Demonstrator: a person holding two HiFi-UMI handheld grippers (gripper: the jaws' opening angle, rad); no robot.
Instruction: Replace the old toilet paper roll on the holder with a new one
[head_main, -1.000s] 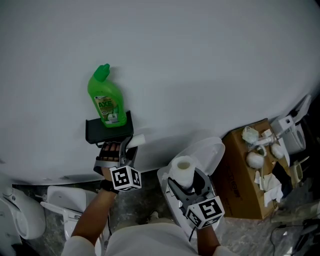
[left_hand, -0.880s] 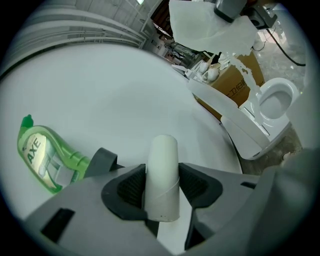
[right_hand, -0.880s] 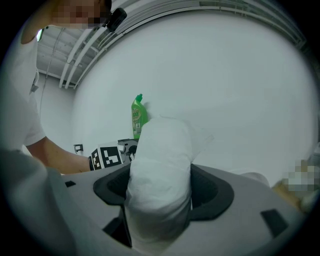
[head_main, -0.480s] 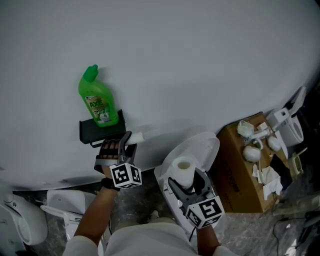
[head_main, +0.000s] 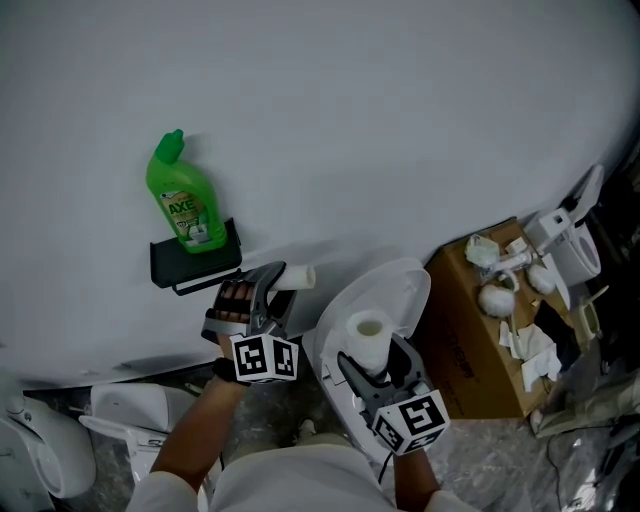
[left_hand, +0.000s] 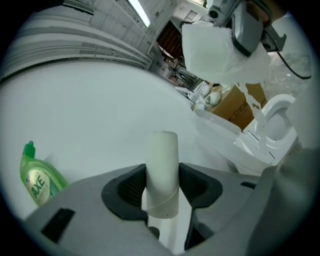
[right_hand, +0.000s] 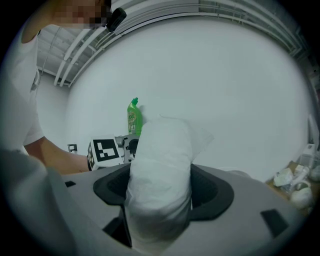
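Mostly, the head view is filled by a plain white wall (head_main: 400, 120), curved by the lens. Below it stands a white ceramic toilet (head_main: 400, 290) with its lid raised, and to the right of that a brown cardboard box (head_main: 465, 360) with crumpled white bits lying on top.

On the wall at the left hangs a black toilet paper holder with a flat shelf top (head_main: 170, 262). A green plastic cleaner bottle with a bent neck (head_main: 180, 205) stands upright on that shelf.

The new roll of white toilet paper (head_main: 368, 338) is in the right hand-held gripper (head_main: 372, 362), in front of the toilet lid and well apart from the holder. In the right gripper view its jaws stand wide, pressed against both sides of the soft roll (right_hand: 162, 150), which bulges up between them.

The old roll, a bare pale cardboard tube (head_main: 298, 276), is in the left hand-held gripper (head_main: 270, 284), just to the right of the holder and clear of it. In the left gripper view the jaws are about half apart, their dark pads (left_hand: 132, 187) clamped on either side of the tube (left_hand: 161, 150), which sticks out past them toward the wall.
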